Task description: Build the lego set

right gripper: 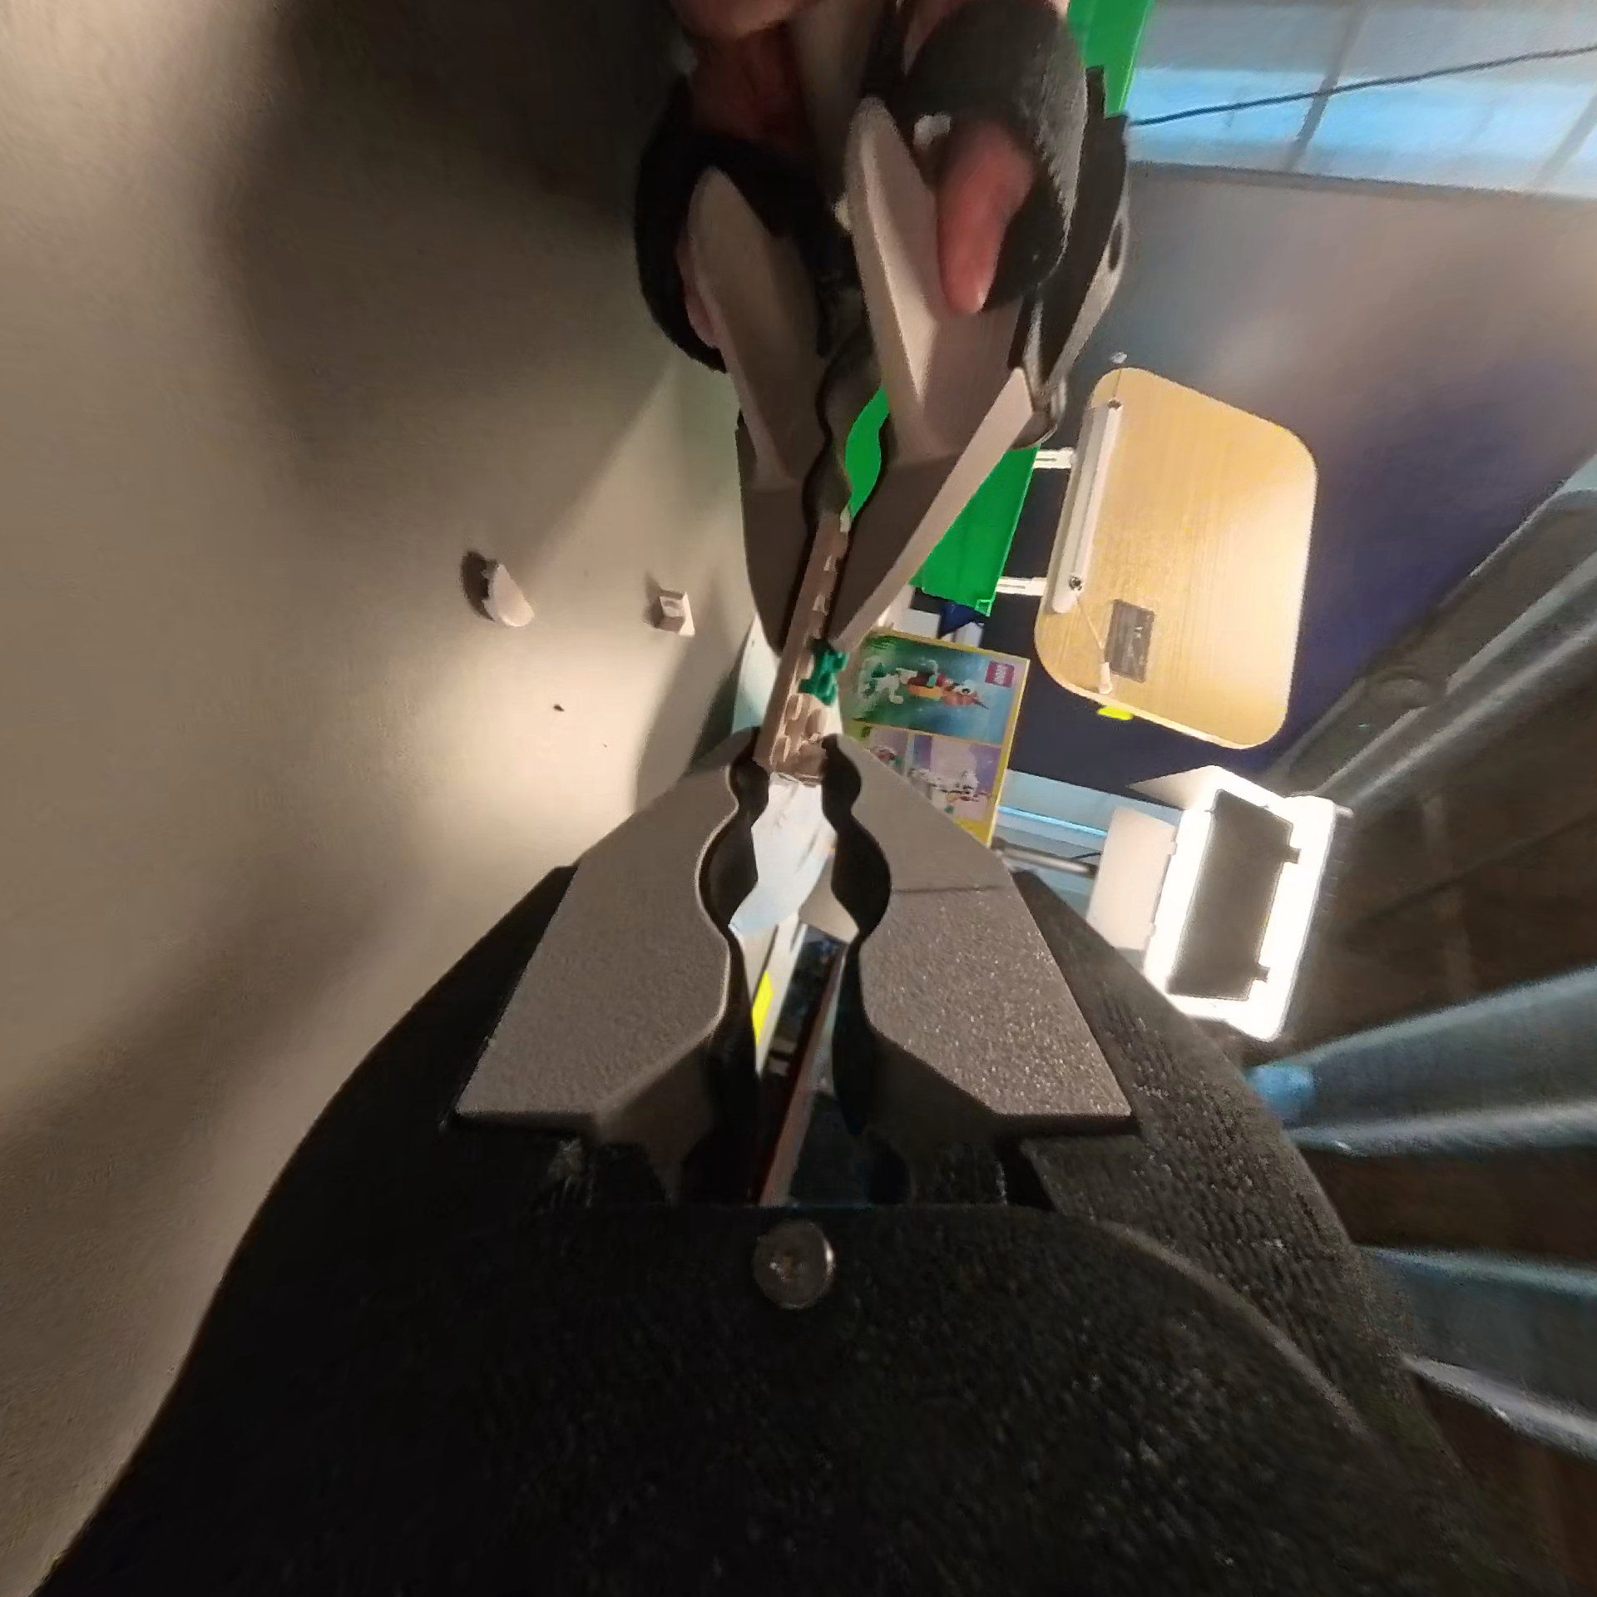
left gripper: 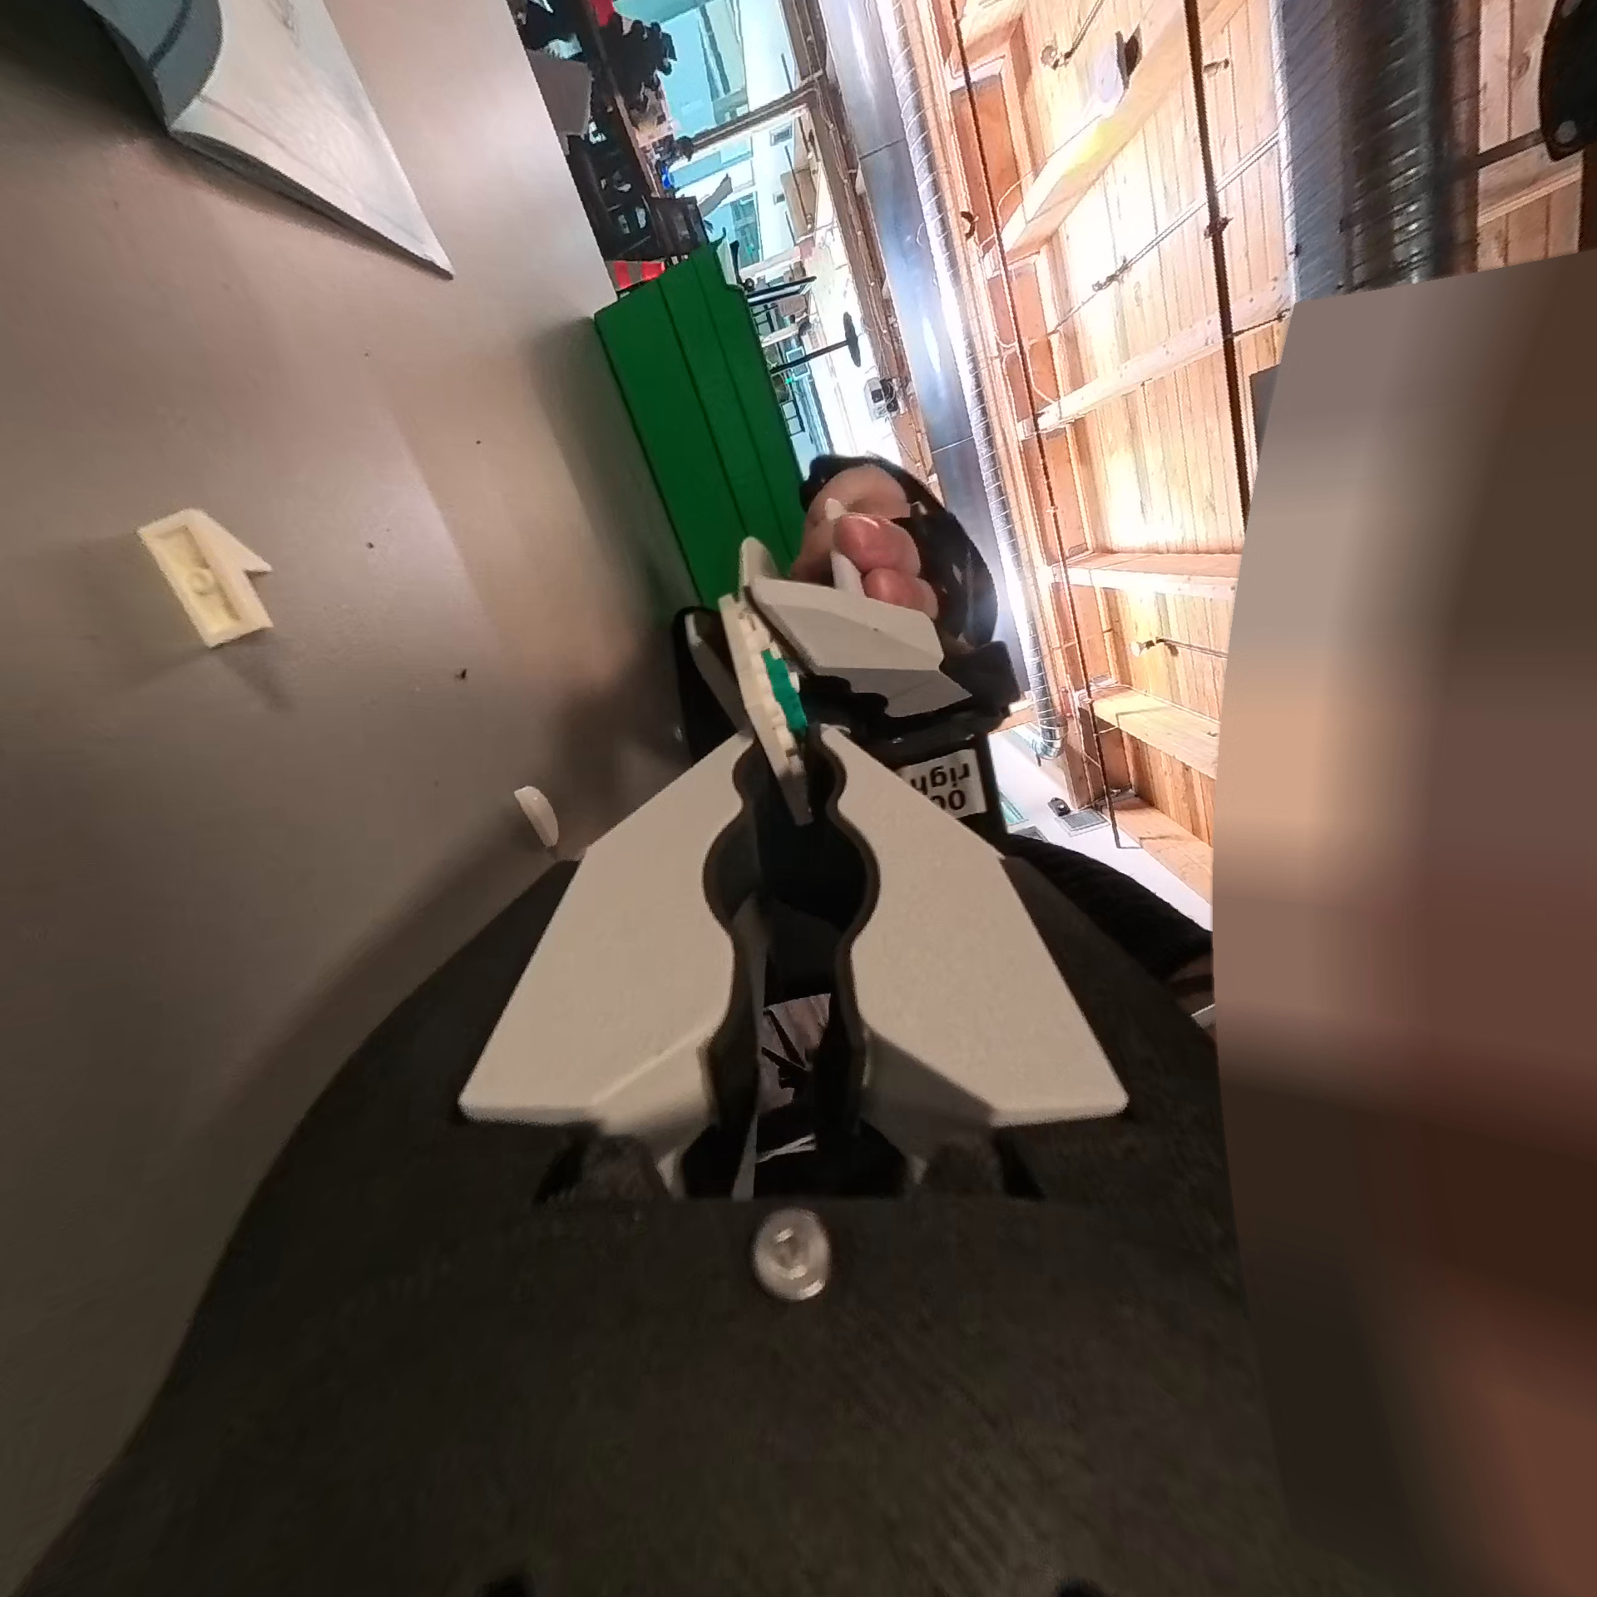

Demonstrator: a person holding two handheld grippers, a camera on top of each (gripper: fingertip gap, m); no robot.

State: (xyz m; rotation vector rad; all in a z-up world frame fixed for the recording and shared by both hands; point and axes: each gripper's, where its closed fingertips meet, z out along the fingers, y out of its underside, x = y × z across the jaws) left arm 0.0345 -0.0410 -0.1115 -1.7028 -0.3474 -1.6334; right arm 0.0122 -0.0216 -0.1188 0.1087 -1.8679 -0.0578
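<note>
A long white lego plate (left gripper: 765,683) with a small green piece (left gripper: 782,691) clipped on its side is held in the air between both grippers. My left gripper (left gripper: 791,747) is shut on one end of the plate. My right gripper (right gripper: 791,752) is shut on the other end of the plate (right gripper: 799,691), just past the green piece (right gripper: 819,670). Each gripper also shows in the other's view: the right gripper (left gripper: 760,596) and the left gripper (right gripper: 834,527), each held by a gloved hand. The two grippers point at each other, tips a plate's length apart.
On the grey table (left gripper: 259,778) lie a white wedge plate (left gripper: 203,588) and a small rounded white piece (left gripper: 537,814). The right wrist view shows two small loose pieces (right gripper: 497,592) (right gripper: 672,609). An open booklet (left gripper: 285,112), a green panel (left gripper: 691,415) and the set's box (right gripper: 942,734) stand farther off. My two grippers' fingertips are within a few centimetres of each other.
</note>
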